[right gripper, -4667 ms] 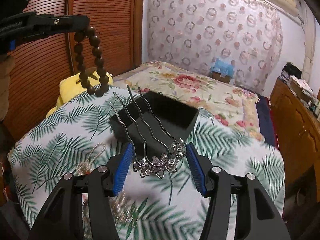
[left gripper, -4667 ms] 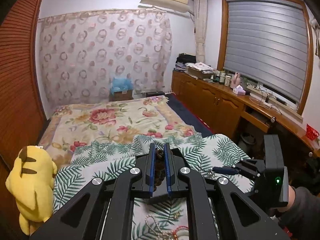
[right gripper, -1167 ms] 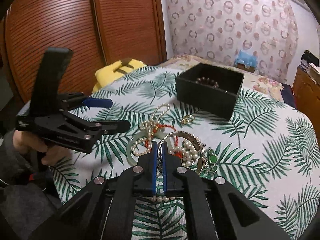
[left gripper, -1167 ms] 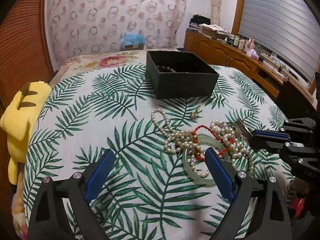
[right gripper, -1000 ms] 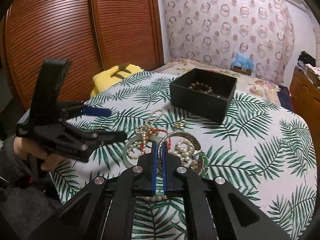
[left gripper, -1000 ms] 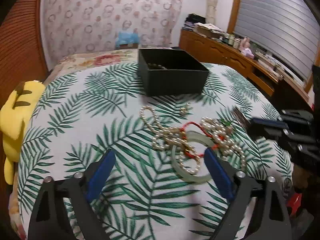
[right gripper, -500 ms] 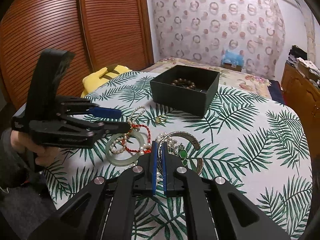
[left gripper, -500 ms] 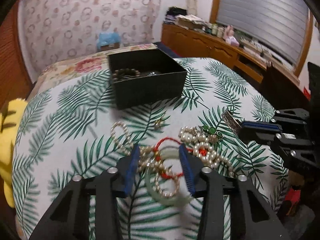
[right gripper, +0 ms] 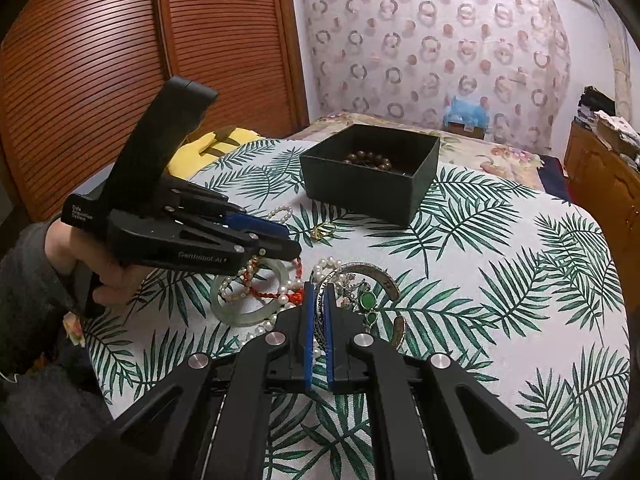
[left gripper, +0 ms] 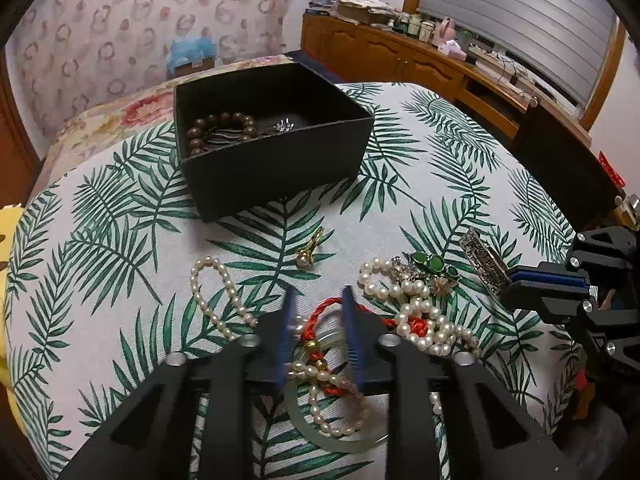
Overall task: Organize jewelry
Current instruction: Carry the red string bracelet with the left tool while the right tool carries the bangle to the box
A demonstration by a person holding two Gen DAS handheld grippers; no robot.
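1 black box is sitting on the leaf-print cloth, holding 1 bracelet of brown beads and 1 silvery piece beside it (too small to tell what kind). In front of the box, loose jewelry is lying in 1 tangled heap: 1 pale green bangle, 1 red cord and strings of pearls (their number cannot be told, since they are looping over each other). 1 small gold ring is lying apart, between the heap and the box. 1 green-stone piece is resting at the heap's far edge.

The left gripper is pointing steeply down over the heap, and its jaws are closing, with the red cord, some pearls and part of the bangle lying between the 2 blue pads; whether the pads are pressing on anything yet cannot be told. A hand is holding this gripper, seen from the right wrist view.

The right gripper is clamped tight on 1 silver cuff bracelet, pinching its near edge between both pads while the rest of the cuff is resting on the cloth just beside the pearls.
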